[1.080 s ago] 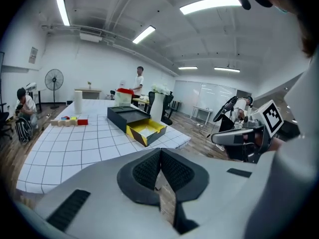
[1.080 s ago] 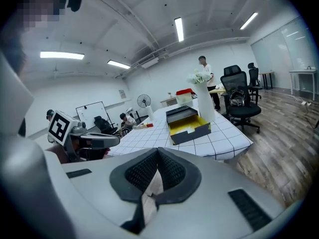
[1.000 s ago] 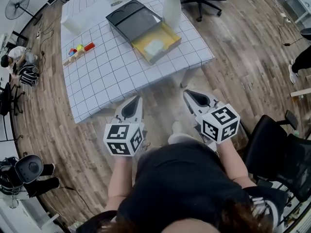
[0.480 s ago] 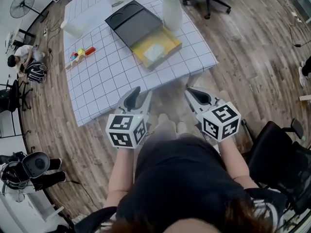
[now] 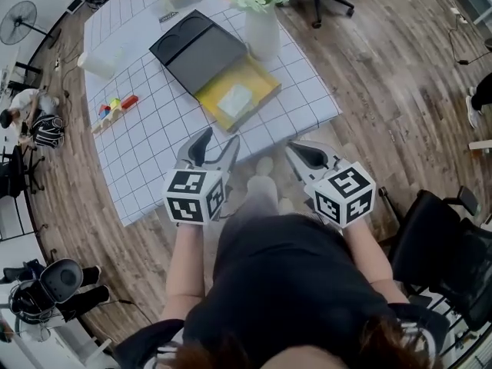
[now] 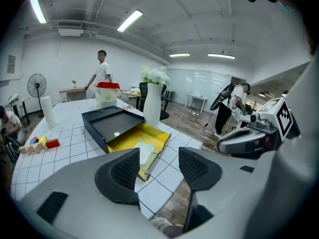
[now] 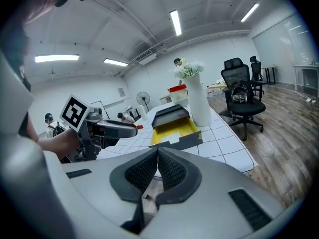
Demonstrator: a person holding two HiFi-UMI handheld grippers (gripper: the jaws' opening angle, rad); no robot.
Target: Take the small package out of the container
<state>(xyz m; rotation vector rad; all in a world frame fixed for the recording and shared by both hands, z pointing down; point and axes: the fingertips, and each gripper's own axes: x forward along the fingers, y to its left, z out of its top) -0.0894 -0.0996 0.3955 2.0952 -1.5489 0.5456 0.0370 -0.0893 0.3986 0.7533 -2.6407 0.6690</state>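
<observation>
Just ahead of the empty left fingers [image 5: 201, 143], just opened wide, runs the desk [image 5: 278, 121] edge. Right fingers [image 5: 307, 157] are closed, empty. Beyond them the small package [image 5: 236, 98] in the container [image 5: 260, 81] seemingly points lengthwise toward them.

- My left gripper [image 5: 218, 141] points forward and down; its jaws have just been opening and stand wide apart, with nothing between them.
- My right gripper [image 5: 298, 151] points likewise, jaws closed together, empty.
- My left forearm [image 5: 183, 264] and right forearm [image 5: 369, 256] reach forward side by side.
</observation>
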